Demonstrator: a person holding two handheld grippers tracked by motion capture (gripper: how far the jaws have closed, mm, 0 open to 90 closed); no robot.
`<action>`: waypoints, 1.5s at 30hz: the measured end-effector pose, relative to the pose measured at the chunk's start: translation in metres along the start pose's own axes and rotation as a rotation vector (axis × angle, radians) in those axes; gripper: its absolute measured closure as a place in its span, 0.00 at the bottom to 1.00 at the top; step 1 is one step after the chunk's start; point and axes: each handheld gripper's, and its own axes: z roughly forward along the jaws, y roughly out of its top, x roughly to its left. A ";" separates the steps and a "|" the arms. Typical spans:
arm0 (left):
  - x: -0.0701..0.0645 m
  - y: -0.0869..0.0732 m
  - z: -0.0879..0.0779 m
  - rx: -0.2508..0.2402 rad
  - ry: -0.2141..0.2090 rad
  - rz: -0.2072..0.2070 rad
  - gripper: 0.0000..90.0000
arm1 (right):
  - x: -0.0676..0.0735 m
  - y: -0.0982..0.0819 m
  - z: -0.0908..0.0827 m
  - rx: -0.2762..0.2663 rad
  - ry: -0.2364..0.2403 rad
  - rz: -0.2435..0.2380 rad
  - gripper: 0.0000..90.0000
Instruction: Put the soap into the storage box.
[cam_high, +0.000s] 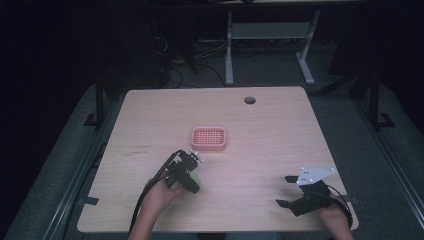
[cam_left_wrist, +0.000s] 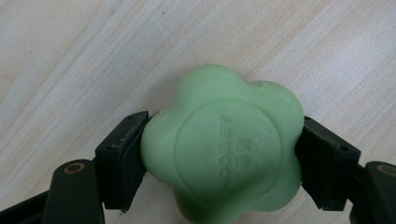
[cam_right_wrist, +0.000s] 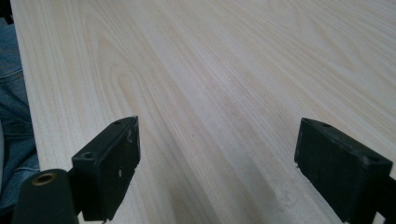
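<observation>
A light green flower-shaped soap bar with embossed lettering sits between the jaws of my left gripper, which is shut on its two sides just above the wooden table. From the high view, the same green soap peeks out under my left gripper at the table's front left. A pink slotted soap dish lies near the table's middle, just beyond the left gripper. My right gripper rests at the front right, jaws wide open with nothing between them; its view has the open right gripper over bare wood.
The wooden table has a round cable hole at the back right. A blue-jeaned leg lies past the table's near edge. White desk legs stand on the floor behind the table.
</observation>
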 end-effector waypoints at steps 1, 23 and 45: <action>0.000 0.000 0.000 0.003 0.000 0.003 0.28 | 0.000 0.000 0.000 0.000 0.000 0.000 0.15; 0.003 0.000 -0.002 -0.008 -0.039 0.001 0.30 | 0.000 0.000 -0.001 0.001 -0.004 0.005 0.15; 0.012 0.012 -0.017 -0.042 -0.037 -0.018 0.30 | 0.000 0.000 0.000 -0.003 0.000 -0.001 0.15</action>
